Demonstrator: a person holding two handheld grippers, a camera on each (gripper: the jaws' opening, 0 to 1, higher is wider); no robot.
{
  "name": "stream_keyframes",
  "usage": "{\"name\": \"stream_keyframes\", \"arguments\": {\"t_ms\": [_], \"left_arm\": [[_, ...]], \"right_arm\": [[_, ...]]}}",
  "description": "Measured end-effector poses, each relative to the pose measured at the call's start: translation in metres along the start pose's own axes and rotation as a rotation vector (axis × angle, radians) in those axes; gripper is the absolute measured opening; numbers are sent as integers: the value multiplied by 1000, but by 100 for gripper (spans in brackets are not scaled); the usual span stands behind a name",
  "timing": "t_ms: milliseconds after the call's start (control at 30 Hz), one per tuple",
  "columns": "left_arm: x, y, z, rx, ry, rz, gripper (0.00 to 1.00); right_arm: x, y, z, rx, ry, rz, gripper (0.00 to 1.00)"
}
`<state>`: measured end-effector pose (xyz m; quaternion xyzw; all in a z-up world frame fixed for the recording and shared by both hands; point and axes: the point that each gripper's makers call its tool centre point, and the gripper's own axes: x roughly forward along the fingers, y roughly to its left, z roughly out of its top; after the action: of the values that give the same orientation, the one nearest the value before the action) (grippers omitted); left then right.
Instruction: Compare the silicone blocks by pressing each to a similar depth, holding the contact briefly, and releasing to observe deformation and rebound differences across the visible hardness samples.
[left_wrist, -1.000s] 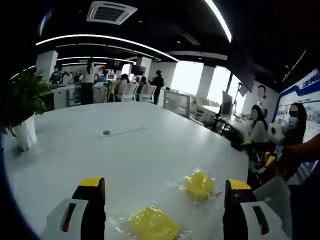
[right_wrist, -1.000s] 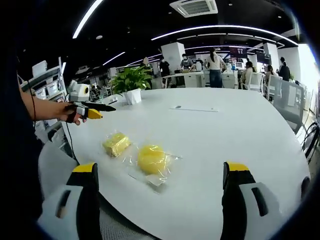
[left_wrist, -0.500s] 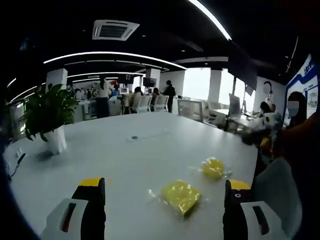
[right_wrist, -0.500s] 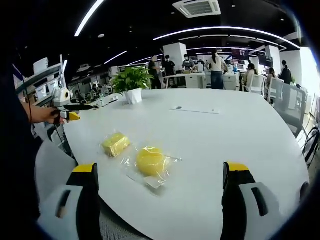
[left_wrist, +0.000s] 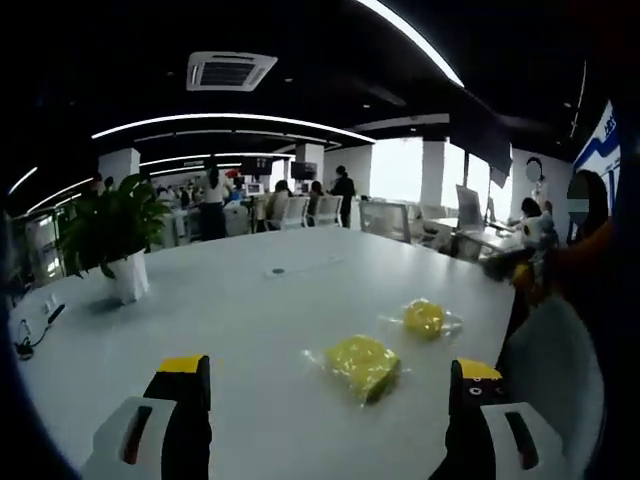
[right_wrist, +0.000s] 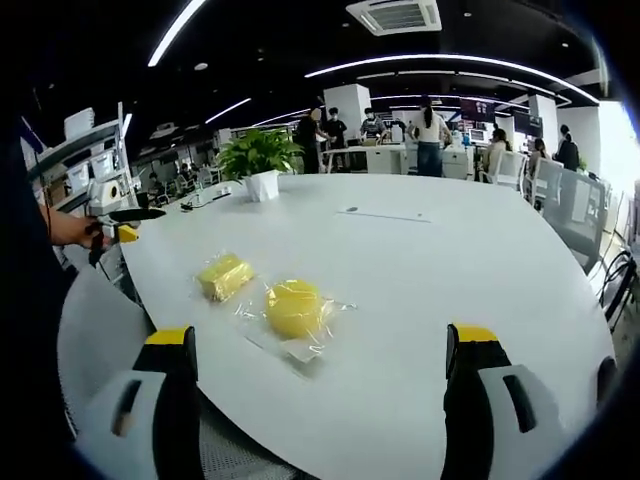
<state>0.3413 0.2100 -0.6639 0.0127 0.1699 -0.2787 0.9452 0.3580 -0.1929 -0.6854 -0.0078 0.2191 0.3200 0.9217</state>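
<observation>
Yellow silicone, bagged in clear plastic: a square block (right_wrist: 224, 276) and a round block (right_wrist: 294, 308) lie side by side near the edge of the white table (right_wrist: 430, 270). The right gripper (right_wrist: 320, 400) hangs above them, jaws wide apart and holding nothing; the left gripper (left_wrist: 322, 415) is likewise spread and empty. Pressing well probably means coming straight down on one block's centre, so the slippery bag doesn't skid.
</observation>
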Motion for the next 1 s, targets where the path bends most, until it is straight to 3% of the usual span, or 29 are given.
{"name": "stream_keyframes", "arguments": {"t_ms": [333, 500, 667, 1000], "left_arm": [[3, -11, -17, -28, 36, -31, 100], [5, -8, -15, -47, 24, -31, 100], [8, -1, -9, -93, 0, -20, 100], [7, -16, -17, -122, 7, -32, 100]], "right_arm": [[-4, 5, -9, -14, 10, 3, 97], [-2, 7, -16, -4, 13, 2, 97], [-1, 6, -11, -2, -16, -6, 97], [-8, 0, -7, 17, -27, -33, 97]]}}
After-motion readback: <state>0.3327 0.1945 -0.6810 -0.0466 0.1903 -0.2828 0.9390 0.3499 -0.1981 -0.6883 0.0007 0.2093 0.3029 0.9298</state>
